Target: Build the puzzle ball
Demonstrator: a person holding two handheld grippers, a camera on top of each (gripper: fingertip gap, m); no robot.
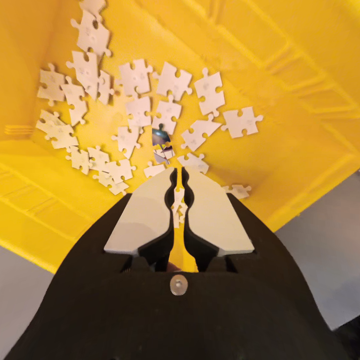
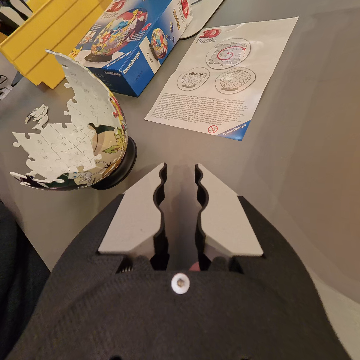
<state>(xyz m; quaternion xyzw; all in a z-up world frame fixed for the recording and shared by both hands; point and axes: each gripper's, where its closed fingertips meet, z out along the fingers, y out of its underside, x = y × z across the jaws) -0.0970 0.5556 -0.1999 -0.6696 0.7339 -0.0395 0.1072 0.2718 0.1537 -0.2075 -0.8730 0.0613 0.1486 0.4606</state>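
Left wrist view is filled by a yellow bin (image 1: 253, 58), tilted across the picture, on whose floor loose puzzle pieces (image 1: 173, 81) are scattered, nearly all blank side up. One printed piece (image 1: 161, 136) is seen face up near the middle, just beyond the tips of the left gripper (image 1: 179, 169). That gripper is held above the bin, pointing down into it, its fingers (image 1: 155, 204) drawn almost together with only a thin slit between; whether anything is pinched there cannot be told.

On the grey table (image 2: 292, 175) in the right wrist view, the blue puzzle box (image 2: 124, 48) and an instruction sheet (image 2: 220, 81) are laid side by side. The part-built puzzle ball (image 2: 78, 136) is seated on its black stand (image 2: 124, 165), tipped so that its open white inside is shown. A few spare pieces (image 2: 38, 114) lie just beside it. The right gripper (image 2: 180, 167) is held low over bare table near the stand, fingers spread and empty.

The step in hand is judged to be the fetching of a piece from the bin. A flat, thin piece must next be nipped by its edge, carried to the open rim of the ball, and pressed in while the shell is steadied.
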